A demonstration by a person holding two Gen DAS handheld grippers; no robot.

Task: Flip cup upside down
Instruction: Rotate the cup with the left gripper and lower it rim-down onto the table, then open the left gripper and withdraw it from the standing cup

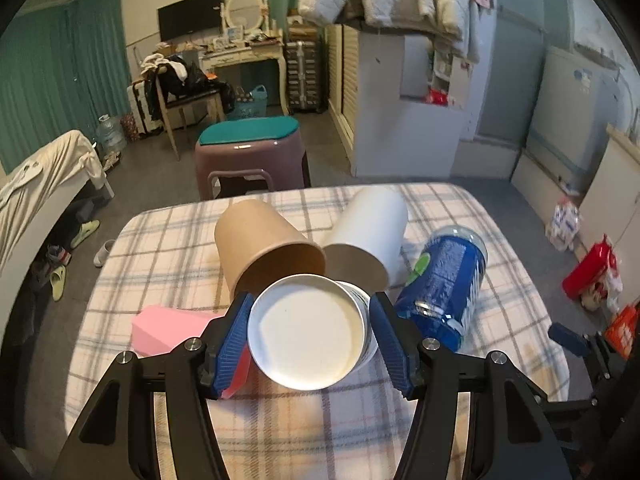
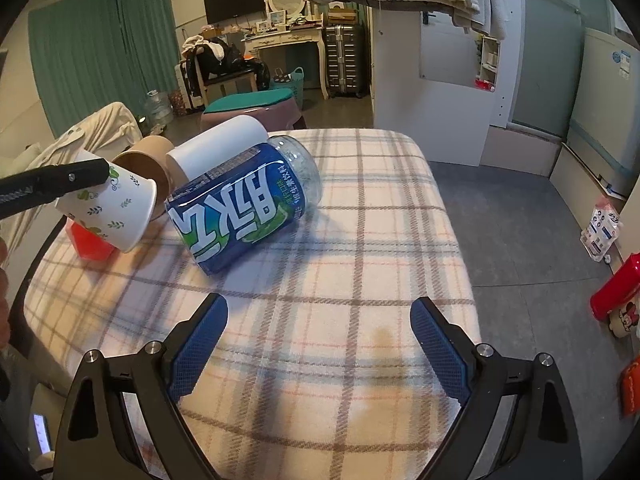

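Near the table's left edge, our left gripper pinches the cup: light, crushable paper, so we squeeze gently; our right gripper hangs spread.

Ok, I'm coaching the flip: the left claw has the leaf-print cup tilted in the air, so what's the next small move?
Probably keep rolling the left claw until the cup's rim faces straight down. The cup is only tilted, base toward the camera, hanging above the pink block, with the bottle close beside it.
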